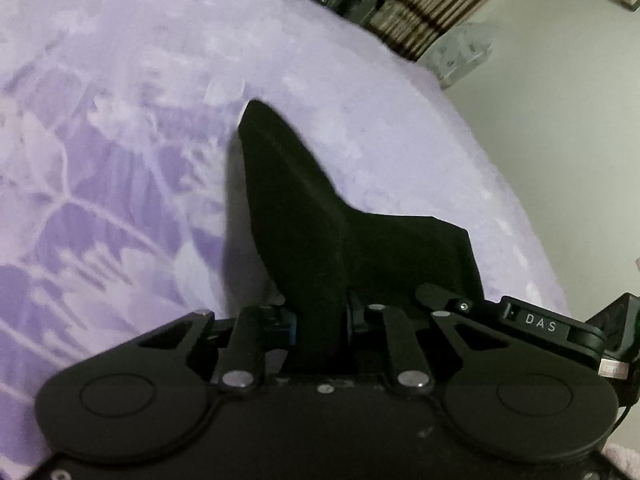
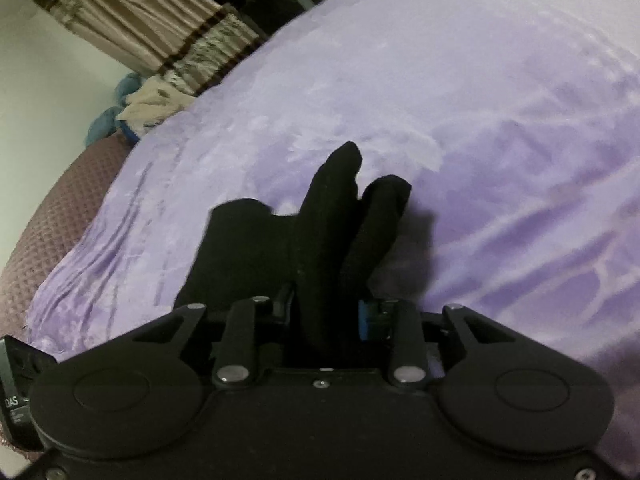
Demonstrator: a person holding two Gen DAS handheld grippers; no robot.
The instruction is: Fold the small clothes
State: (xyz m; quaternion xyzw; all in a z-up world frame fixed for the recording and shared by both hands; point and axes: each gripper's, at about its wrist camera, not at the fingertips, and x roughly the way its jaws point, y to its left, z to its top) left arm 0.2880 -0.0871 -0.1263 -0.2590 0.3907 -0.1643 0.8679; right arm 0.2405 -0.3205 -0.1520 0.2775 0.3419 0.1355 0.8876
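A small black garment (image 1: 288, 200) hangs lifted above the purple leaf-patterned blanket (image 1: 120, 160), stretched between both grippers. My left gripper (image 1: 320, 316) is shut on one edge of it, and the cloth rises from the jaws to a pointed flap. In the right wrist view the same black garment (image 2: 332, 220) stands up in two narrow folds from my right gripper (image 2: 326, 316), which is shut on it. Cloth hides the fingertips of both grippers. Part of the right gripper's body, marked DAS, shows at the right edge of the left wrist view.
The blanket (image 2: 480, 120) covers a bed whose edge falls off toward a pale wall (image 1: 560, 140). A maroon quilted cover (image 2: 68, 208) lies at the bed's left side. Striped curtains (image 2: 160, 24) and a heap of blue and cream cloths (image 2: 136, 108) sit beyond it.
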